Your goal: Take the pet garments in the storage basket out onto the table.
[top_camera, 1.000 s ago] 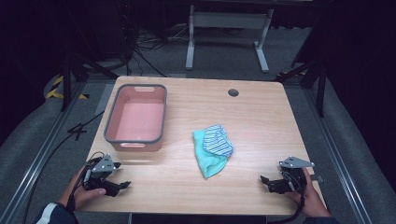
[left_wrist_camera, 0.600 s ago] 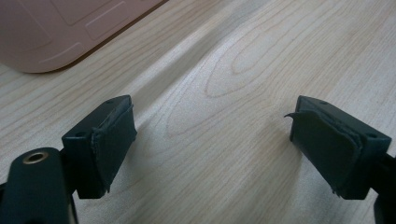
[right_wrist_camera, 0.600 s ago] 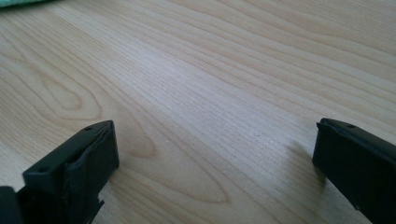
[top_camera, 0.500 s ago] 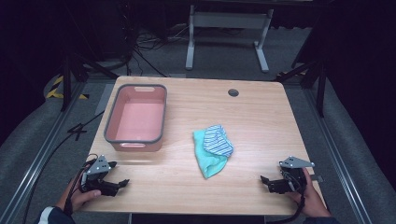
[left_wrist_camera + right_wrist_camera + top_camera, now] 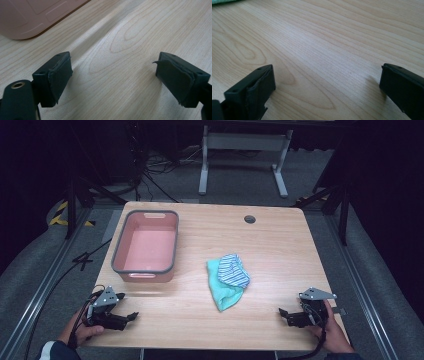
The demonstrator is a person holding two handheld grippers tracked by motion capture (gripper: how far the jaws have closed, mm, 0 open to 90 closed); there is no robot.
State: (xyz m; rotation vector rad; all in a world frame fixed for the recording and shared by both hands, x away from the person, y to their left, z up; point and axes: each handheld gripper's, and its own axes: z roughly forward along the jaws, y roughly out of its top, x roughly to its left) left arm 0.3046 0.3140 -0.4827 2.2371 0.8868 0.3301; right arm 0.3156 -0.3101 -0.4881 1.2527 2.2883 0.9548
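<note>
A crumpled green cloth (image 5: 224,290) with a blue-and-white striped piece (image 5: 234,270) on top lies mid-table. A pink bin (image 5: 147,245) with a grey rim stands at the left, nothing inside it. My left gripper (image 5: 131,316) rests on the table's front left corner, open, pointing right, with bare wood between its pads (image 5: 58,77). The bin's pink wall (image 5: 30,15) shows at the top left of the left gripper view. My right gripper (image 5: 283,314) rests at the front right, open, pointing left. A green edge of the cloth (image 5: 222,1) shows far ahead of it.
The wooden table (image 5: 280,250) has a round cable hole (image 5: 249,219) at the back right. Bare wood lies between the cloth and each gripper. Beyond the table are a dark floor, cables and a metal stand (image 5: 245,150).
The left gripper has shifted slightly and turned to point right along the front edge. The right gripper, cloth and bin have not moved.
</note>
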